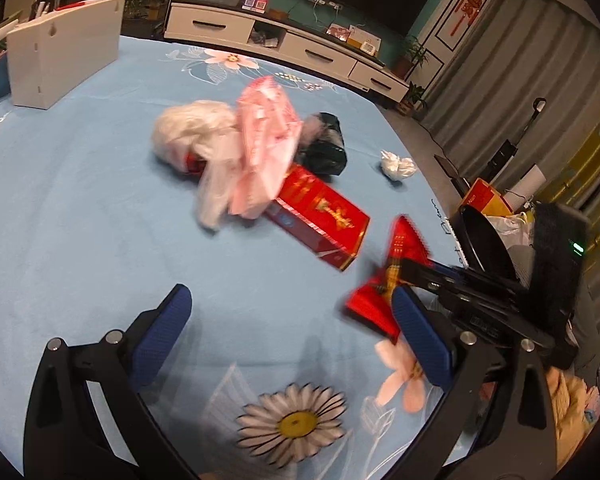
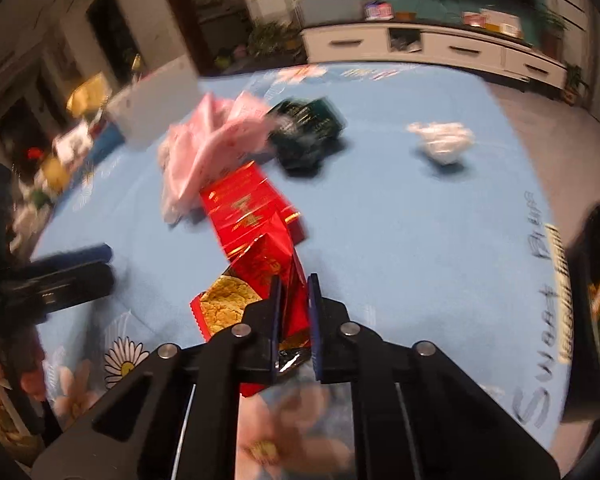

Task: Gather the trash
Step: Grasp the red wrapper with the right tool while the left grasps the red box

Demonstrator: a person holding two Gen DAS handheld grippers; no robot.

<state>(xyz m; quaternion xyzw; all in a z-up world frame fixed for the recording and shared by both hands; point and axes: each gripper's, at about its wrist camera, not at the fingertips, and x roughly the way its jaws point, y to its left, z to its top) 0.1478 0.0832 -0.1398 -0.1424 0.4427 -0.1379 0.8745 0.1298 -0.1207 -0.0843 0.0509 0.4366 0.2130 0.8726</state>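
Observation:
My right gripper [image 2: 293, 280] is shut on a red snack wrapper [image 2: 266, 276] and holds it above the blue flowered tablecloth [image 2: 400, 220]; the wrapper also shows in the left wrist view [image 1: 396, 268]. My left gripper [image 1: 290, 298] is open and empty, low over the cloth, just left of the wrapper. Ahead lie a long red box [image 1: 320, 216], a pink plastic bag [image 1: 264, 144], a white plastic bag [image 1: 192, 128], a dark green bag [image 1: 324, 144] and a crumpled white tissue [image 1: 398, 164].
A white box [image 1: 64, 60] stands at the table's far left. A black bin [image 1: 484, 240] with a red and yellow bag stands off the table's right edge. A white TV cabinet [image 1: 284, 40] runs along the back wall.

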